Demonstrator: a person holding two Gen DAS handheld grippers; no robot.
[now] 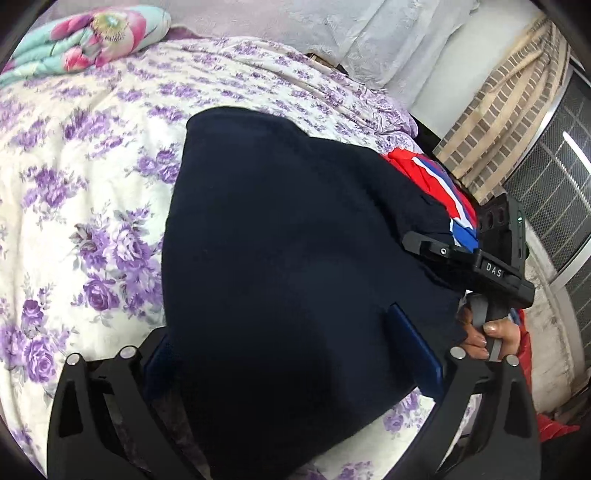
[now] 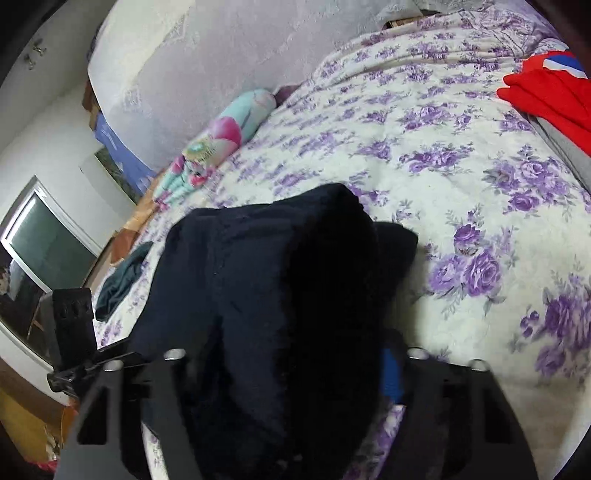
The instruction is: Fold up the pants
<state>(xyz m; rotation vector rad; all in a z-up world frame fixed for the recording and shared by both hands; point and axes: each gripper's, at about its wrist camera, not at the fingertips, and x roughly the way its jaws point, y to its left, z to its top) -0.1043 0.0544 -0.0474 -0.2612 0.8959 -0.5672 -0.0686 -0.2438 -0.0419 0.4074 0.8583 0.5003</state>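
Dark navy pants [image 1: 288,236] lie folded over on the purple-flowered bed cover [image 1: 74,184]. My left gripper [image 1: 291,354] is shut on the near edge of the pants; the cloth bulges between its blue pads [image 1: 410,339] and hides the left pad. The right gripper shows in the left wrist view [image 1: 439,245], shut on the pants' right edge. In the right wrist view the pants [image 2: 258,280] hang bunched over my right gripper [image 2: 295,369], which is shut on them. The left gripper's body [image 2: 74,332] is at the lower left there.
A folded red, white and blue garment [image 1: 439,184] lies at the bed's right side, also in the right wrist view [image 2: 546,96]. A flowered pink-teal blanket [image 1: 92,33] lies by the headboard. A small dark green cloth [image 2: 122,280] lies on the bed's left edge.
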